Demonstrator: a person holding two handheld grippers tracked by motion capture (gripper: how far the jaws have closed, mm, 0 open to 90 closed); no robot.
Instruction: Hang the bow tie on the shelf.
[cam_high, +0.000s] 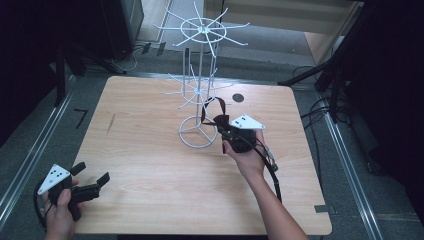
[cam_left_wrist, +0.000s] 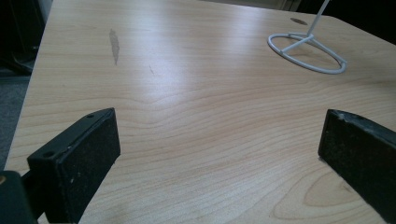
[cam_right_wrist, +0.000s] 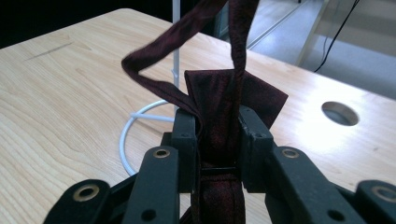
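Note:
A dark maroon bow tie is pinched between the jaws of my right gripper, its strap looping upward out of the frame. In the high view the right gripper holds the bow tie beside the pole of a white wire rack, and the strap reaches up to a lower arm of the rack. My left gripper rests open at the table's near left corner. Its jaws stand wide apart over bare wood in the left gripper view.
The rack's ring base sits mid-table on the wooden table. A round cable hole lies behind the right gripper. Dark stands and cables surround the table on the floor.

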